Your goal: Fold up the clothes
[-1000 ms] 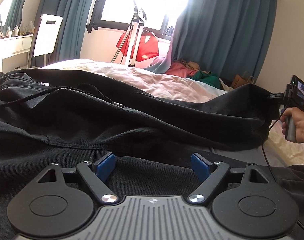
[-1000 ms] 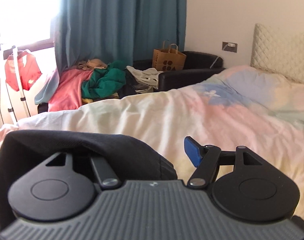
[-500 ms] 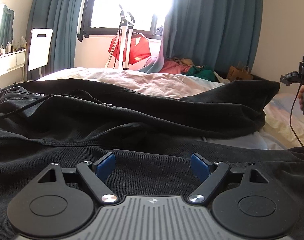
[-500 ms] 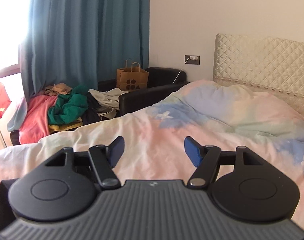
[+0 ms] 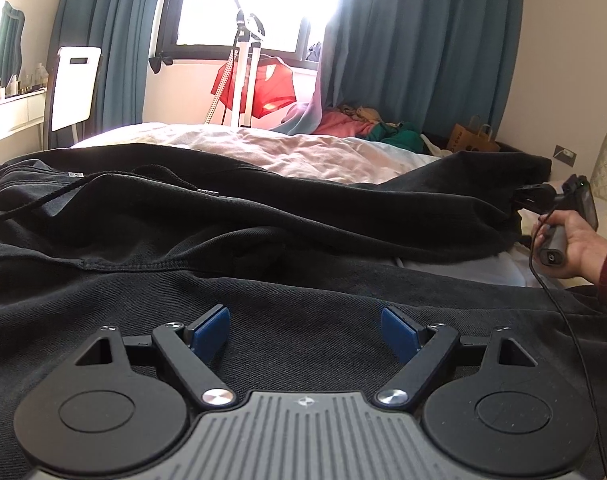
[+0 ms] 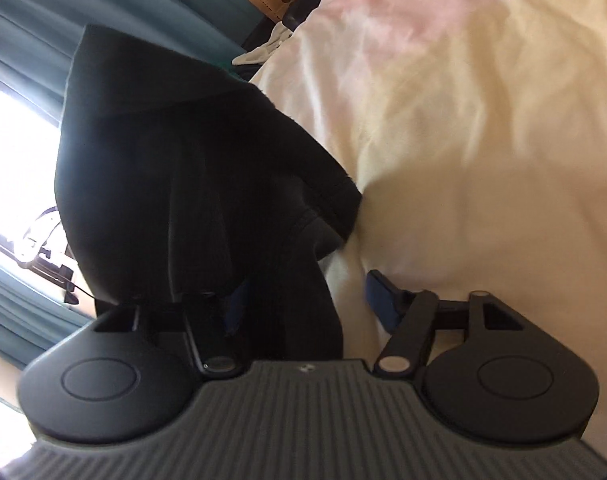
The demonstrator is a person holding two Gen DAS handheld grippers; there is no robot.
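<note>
Black trousers (image 5: 263,240) with a drawstring lie spread across the bed. My left gripper (image 5: 305,330) hovers low over the near fabric, open, with nothing between its blue pads. In the left wrist view a hand (image 5: 575,240) holds my right gripper (image 5: 521,200) at the far-right end of the upper leg. In the right wrist view the camera is rolled. My right gripper (image 6: 307,300) is open, and the black leg end (image 6: 183,160) sits between its jaws. Fabric hides most of its left finger, and the right fingertip (image 6: 379,300) rests by the pale bedsheet (image 6: 483,140).
Beyond the bed are a clothes pile (image 5: 363,124), a paper bag (image 5: 469,140), a red garment on a stand (image 5: 271,88) and a white chair (image 5: 75,84). The right gripper's cable (image 5: 563,312) trails over the trousers at the right.
My right gripper swung from facing across the bed, rolled over and came down onto the leg end, which now lies between its fingers. The left gripper barely moved.
</note>
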